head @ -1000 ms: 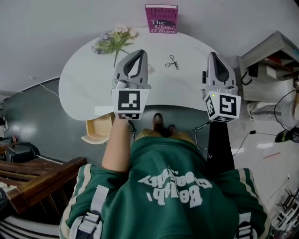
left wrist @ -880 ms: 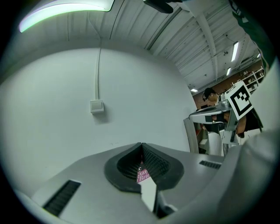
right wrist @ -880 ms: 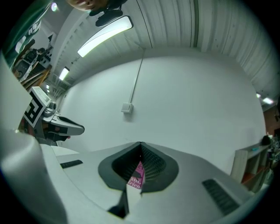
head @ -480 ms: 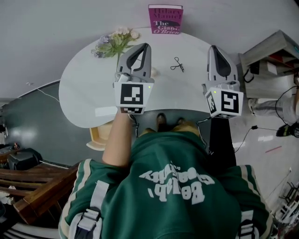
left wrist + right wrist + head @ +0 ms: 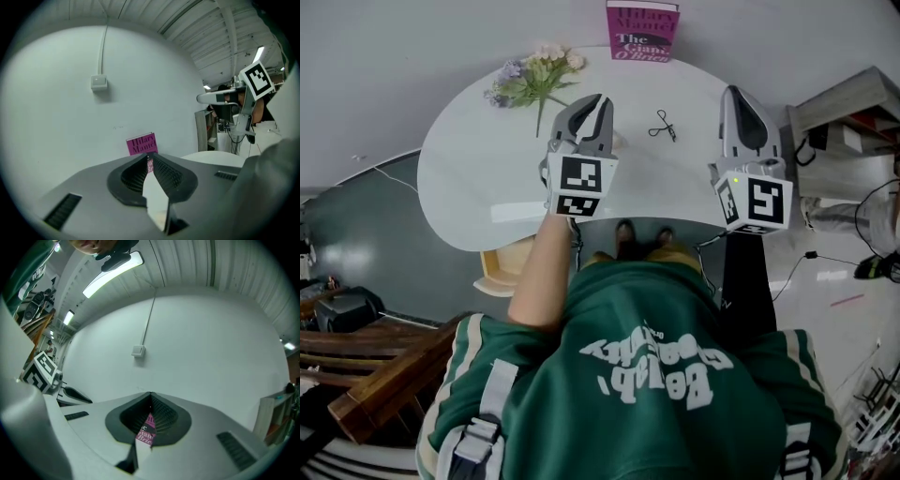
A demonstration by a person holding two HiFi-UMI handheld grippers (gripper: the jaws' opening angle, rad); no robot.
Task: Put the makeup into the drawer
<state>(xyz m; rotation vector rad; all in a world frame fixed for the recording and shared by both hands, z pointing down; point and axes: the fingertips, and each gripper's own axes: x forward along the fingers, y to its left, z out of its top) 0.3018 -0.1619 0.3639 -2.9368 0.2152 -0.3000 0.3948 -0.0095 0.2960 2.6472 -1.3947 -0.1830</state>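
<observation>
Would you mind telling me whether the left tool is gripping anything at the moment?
No, the left tool is shut tip to tip, with nothing between its jaws.

Bare across the left and near part of the rounded white tabletop [image 5: 473, 178]. Blocked along the far rim by a bunch of pale artificial flowers [image 5: 534, 77] and an upright magenta paperback book [image 5: 642, 31] at the wall. Mid-table, only a small black scissor-handled eyelash curler [image 5: 664, 125] in the way. Hemmed on the right by a grey shelf unit [image 5: 844, 108].

Left gripper [image 5: 600, 99], right gripper [image 5: 734, 92]: jaws together, empty, both pointing forward.
</observation>
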